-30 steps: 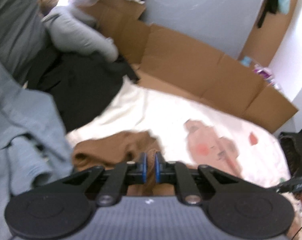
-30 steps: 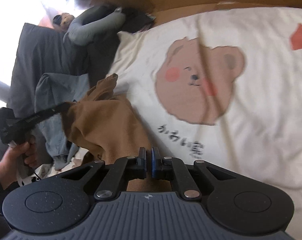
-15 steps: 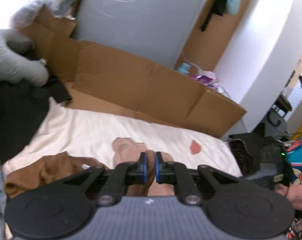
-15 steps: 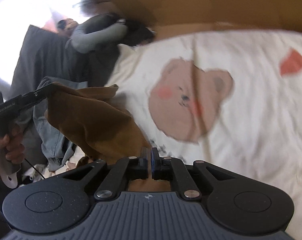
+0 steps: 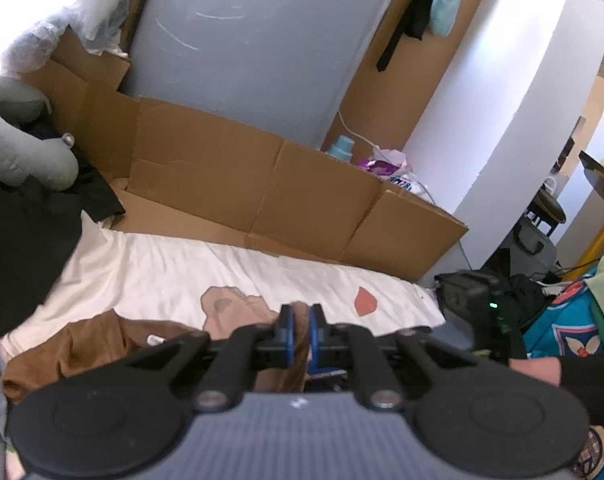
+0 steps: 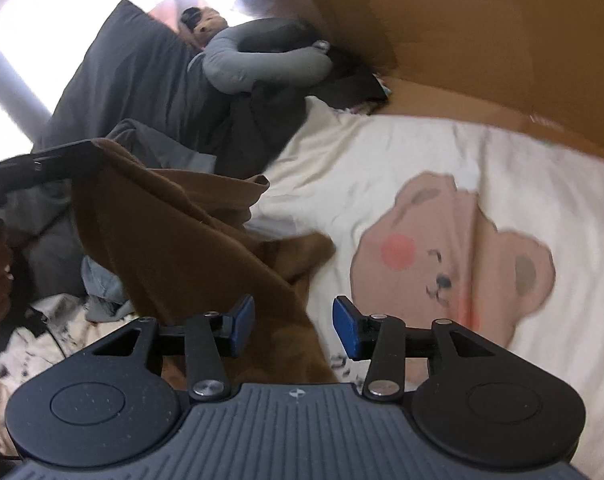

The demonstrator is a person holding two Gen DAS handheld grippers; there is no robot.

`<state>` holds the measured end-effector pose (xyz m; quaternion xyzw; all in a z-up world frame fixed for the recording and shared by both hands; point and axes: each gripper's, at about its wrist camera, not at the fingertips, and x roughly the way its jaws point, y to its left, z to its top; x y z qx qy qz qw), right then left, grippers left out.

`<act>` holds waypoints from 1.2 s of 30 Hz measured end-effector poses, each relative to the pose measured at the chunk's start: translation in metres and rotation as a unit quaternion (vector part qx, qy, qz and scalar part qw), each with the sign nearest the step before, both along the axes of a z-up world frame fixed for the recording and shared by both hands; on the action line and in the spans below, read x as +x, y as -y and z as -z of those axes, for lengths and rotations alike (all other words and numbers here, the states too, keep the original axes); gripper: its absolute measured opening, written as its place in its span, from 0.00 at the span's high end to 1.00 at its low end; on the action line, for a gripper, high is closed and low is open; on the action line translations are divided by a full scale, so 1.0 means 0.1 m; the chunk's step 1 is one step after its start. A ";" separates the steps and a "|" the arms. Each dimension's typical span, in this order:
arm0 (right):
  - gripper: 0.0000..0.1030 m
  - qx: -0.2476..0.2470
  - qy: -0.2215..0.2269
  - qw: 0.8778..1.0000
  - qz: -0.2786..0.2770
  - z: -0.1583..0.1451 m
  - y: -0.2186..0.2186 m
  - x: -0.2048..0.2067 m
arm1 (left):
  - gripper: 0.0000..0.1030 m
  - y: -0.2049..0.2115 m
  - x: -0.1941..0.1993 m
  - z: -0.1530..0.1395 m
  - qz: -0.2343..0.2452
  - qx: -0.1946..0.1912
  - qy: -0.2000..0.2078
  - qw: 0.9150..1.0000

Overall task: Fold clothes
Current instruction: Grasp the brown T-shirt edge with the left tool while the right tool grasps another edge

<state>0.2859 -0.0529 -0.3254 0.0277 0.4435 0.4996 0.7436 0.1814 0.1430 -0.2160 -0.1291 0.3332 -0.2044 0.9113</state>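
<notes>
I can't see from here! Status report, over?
Left gripper clamped on brown garment. Right gripper opening, cloth loose between jaws. Bear sheet underneath.

a lived-in bedroom at home. a cream bear-print bedsheet point(image 6: 442, 168) covers the bed, with a dark pillow point(image 6: 133, 72), heaped clothes point(image 6: 149, 152) and flattened cardboard point(image 5: 229, 176) alongside.

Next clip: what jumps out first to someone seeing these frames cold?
The brown garment hangs in a long drape at left, pinched at its top corner by the left gripper. Beside it on the cream sheet is a big cartoon bear print. The right gripper is opening, cloth between its pads.
</notes>
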 end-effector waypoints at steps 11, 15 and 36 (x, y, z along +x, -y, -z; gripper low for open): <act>0.51 -0.027 0.002 0.999 -0.020 0.22 -0.37 0.16 | 0.92 -0.36 -0.29 -0.02 -0.055 0.015 -0.028 0.998; 0.51 -0.033 -0.002 0.999 -0.020 0.31 -0.52 0.22 | 0.92 -0.50 -0.41 0.02 -0.074 0.023 -0.042 0.996; 0.51 -0.070 0.021 0.996 -0.044 0.70 -1.22 0.38 | 0.92 -1.40 -0.95 0.85 -0.213 0.028 -0.173 0.961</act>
